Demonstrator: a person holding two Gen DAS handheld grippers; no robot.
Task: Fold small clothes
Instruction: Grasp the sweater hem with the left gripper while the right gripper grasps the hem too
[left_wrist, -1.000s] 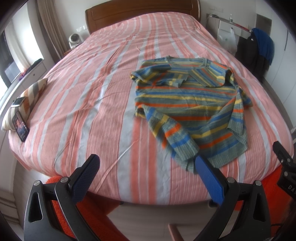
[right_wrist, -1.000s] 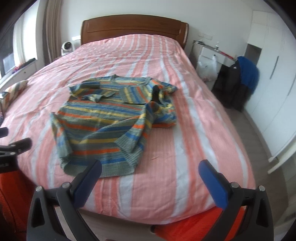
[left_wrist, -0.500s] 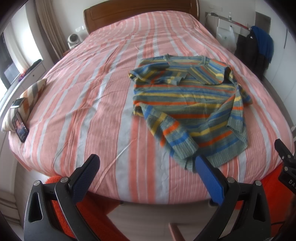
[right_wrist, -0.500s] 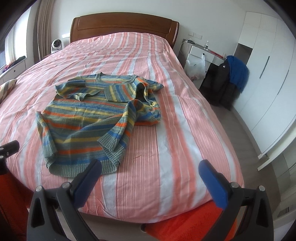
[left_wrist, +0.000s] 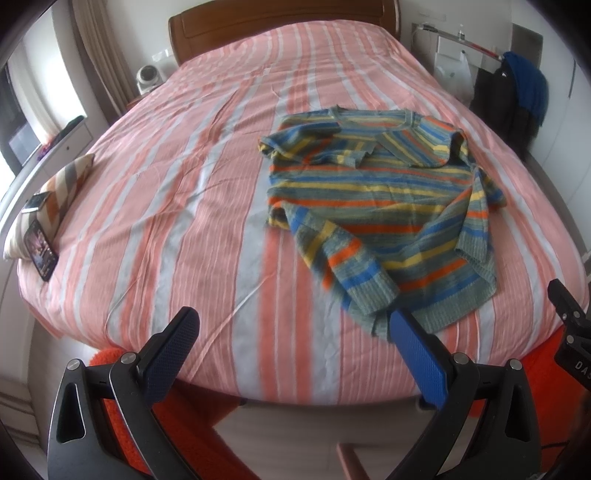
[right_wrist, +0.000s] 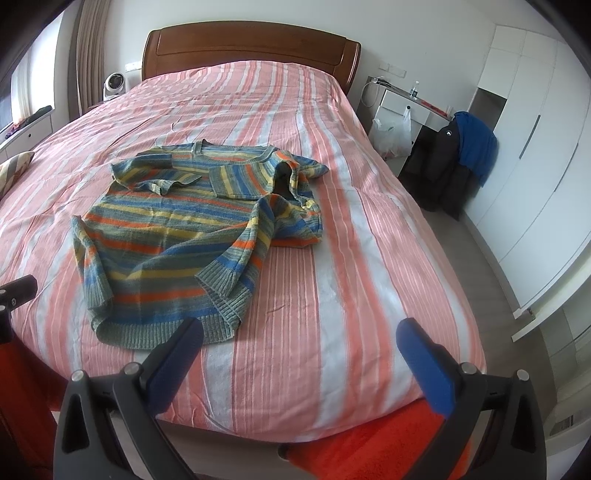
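Observation:
A small striped knit sweater (left_wrist: 384, 206) in blue, yellow, orange and grey-green lies crumpled on the pink-striped bed (left_wrist: 184, 206), sleeves folded loosely over the body. It also shows in the right wrist view (right_wrist: 192, 236), left of centre. My left gripper (left_wrist: 295, 332) is open and empty over the bed's near edge, its right fingertip just in front of the sweater's hem. My right gripper (right_wrist: 301, 339) is open and empty at the near edge, to the right of the hem.
A striped cushion (left_wrist: 55, 192) and a phone (left_wrist: 40, 249) lie at the bed's left edge. The wooden headboard (right_wrist: 251, 48) is at the far end. A desk, a plastic bag (right_wrist: 393, 133) and dark and blue jackets (right_wrist: 458, 162) stand on the right by white wardrobes.
Both grippers stay open. The right wrist view has swung to the right, so the sweater sits further left in it. The left view has shifted slightly.

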